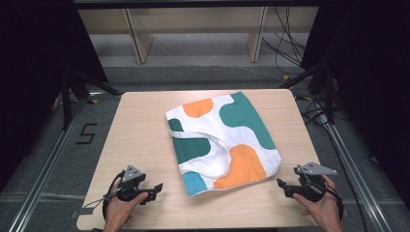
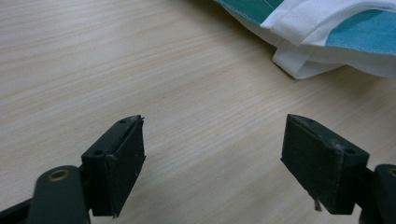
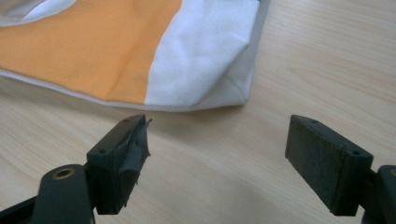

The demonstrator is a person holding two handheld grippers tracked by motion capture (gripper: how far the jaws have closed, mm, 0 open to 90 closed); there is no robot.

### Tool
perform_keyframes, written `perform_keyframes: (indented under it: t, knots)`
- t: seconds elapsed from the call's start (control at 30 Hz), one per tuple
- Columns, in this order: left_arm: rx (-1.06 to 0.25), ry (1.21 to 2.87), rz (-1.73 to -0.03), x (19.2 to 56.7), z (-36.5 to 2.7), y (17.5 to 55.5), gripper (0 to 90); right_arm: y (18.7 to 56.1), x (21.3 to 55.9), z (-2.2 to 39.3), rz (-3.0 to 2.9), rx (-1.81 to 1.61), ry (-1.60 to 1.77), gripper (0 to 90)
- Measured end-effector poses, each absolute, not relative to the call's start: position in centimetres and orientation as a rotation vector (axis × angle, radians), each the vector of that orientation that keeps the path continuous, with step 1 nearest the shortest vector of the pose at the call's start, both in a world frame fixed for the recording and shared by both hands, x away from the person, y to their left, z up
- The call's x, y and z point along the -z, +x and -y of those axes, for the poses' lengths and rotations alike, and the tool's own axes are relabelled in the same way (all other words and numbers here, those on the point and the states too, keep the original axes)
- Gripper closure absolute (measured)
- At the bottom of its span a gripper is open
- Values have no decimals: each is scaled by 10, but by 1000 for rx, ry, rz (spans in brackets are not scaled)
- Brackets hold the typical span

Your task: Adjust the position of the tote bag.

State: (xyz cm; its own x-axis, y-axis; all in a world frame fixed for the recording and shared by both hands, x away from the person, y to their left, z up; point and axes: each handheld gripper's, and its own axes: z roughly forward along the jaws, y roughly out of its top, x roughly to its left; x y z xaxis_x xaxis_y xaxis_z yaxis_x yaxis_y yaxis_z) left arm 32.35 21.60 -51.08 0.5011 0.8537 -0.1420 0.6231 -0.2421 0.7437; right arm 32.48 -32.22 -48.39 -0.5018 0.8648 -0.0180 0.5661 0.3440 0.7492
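A white cloth tote bag [image 1: 227, 140] with orange, green and teal patches lies flat in the middle of the wooden table [image 1: 140, 121], its white handles looped across its left half. My left gripper [image 1: 155, 189] rests near the table's front left, open, with bare wood between its fingers; a teal and white bag corner [image 2: 308, 60] lies just beyond it. My right gripper [image 1: 283, 186] sits at the front right, open, a short way from the bag's orange and white corner [image 3: 205, 70].
The table's front edge [image 1: 193, 227] runs close behind both hands. Bare wood [image 1: 140, 145] stretches left of the bag. Beyond the table stand wooden shelf legs [image 1: 138, 43], black frame posts [image 1: 65, 96] and loose cables [image 1: 285, 48] on the floor.
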Motion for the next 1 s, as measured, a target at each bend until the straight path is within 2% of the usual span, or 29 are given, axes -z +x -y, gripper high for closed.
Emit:
perform_keyframes:
  t: [0.13, 0.33, 0.43, 0.67, 1.0]
  knots:
    - [-383, 1980, -1201, 510, -217, 324, 204, 323, 485, 322, -2205, -965, 1277, 285]
    - [-388, 1962, -1220, 510, -219, 324, 206, 325, 484, 324, -2182, -985, 1280, 297]
    - [-347, 1945, -1231, 510, -220, 324, 207, 325, 485, 323, -2168, -1006, 1291, 296]
    - [-366, 1955, -1223, 505, -211, 321, 203, 326, 482, 322, -2177, -1016, 1307, 293]
    - [-174, 1862, -1104, 487, -180, 315, 255, 335, 475, 314, -2116, -1102, 1327, 279]
